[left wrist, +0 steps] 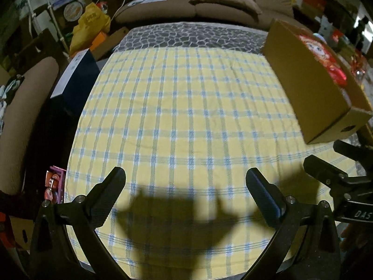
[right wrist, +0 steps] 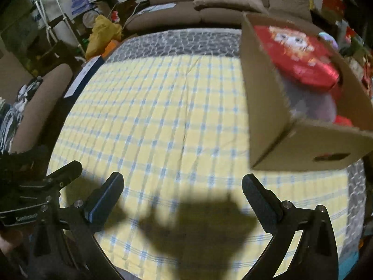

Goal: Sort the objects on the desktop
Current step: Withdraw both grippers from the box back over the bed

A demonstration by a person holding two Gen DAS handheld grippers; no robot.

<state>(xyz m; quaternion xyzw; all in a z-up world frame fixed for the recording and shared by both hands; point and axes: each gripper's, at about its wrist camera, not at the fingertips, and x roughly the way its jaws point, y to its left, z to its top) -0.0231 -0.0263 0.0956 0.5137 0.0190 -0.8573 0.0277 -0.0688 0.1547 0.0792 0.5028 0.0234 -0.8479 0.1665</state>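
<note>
- The bench (left wrist: 186, 107) is covered by a soft woven cloth in yellow check with pale blue and grey stripes; along its far edge runs a grey strip with a pebble-like pattern
- A brown cardboard box (left wrist: 310, 88) with rough cut edges and an oval handle hole in its near end stands along the right edge of the bench, toward the far right corner
- Inside the box lies a glossy red packet (right wrist: 300, 58) with a cartoon face printed on it, over something pale and blurred that cannot be made out
- The left claw (left wrist: 185, 187) hangs over the near edge, its two black textured fingers spread wide with nothing between them
- The right claw (right wrist: 183, 192) sits beside it, just near of the box, fingers likewise fully spread and empty
- Both cast dark jagged shadows on the cloth at the near edge
- A brown upholstered sofa (left wrist: 209, 2) stands beyond the far edge
</note>
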